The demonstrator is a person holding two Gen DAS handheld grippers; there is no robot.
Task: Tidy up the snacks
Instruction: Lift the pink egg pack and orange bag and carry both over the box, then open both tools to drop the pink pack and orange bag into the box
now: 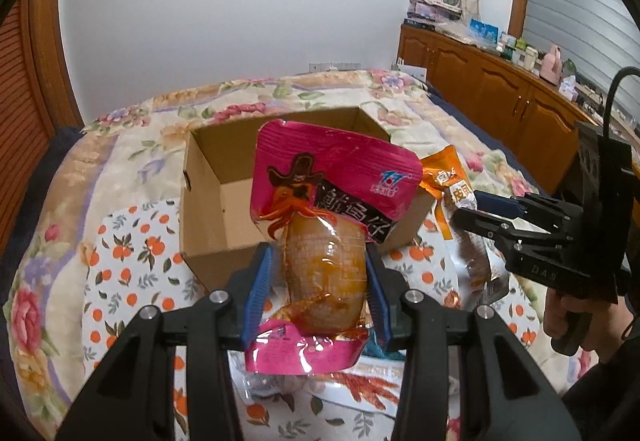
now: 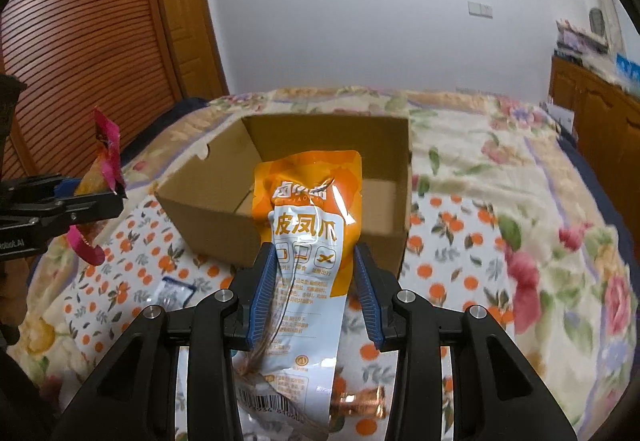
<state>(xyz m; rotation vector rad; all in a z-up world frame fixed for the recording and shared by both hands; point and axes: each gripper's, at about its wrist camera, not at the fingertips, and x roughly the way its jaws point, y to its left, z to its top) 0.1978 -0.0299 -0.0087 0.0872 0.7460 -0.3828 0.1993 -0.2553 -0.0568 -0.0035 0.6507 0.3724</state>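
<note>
So I've got a snack in each tool right now. The left tool [image 1: 320,277] is clamped on the pink squid pouch [image 1: 324,225] across its clear, bulgy middle, pads pressing both sides. Makes sense, that's the firm part; the flat pink ends just flop above and below. The right tool [image 2: 316,281] is pinched on the orange-and-white chicken feet pack [image 2: 310,241] around its midsection, orange top pointing up toward 12 o'clock, barcode end hanging toward me.

Both packs hang in the air over the floral bedspread [image 2: 500,201], and the open cardboard box [image 2: 280,225] sits at 12 o'clock from either tool — looks empty from here, so I reckon that's where they're headed. Gripped upright like this, they should drop in end first.

The pink pouch is glossy with a cartoon figure in a hat; the orange one is crinkled near the top. A few more packets lie on the bed at 6 o'clock — can't tell what they are
</note>
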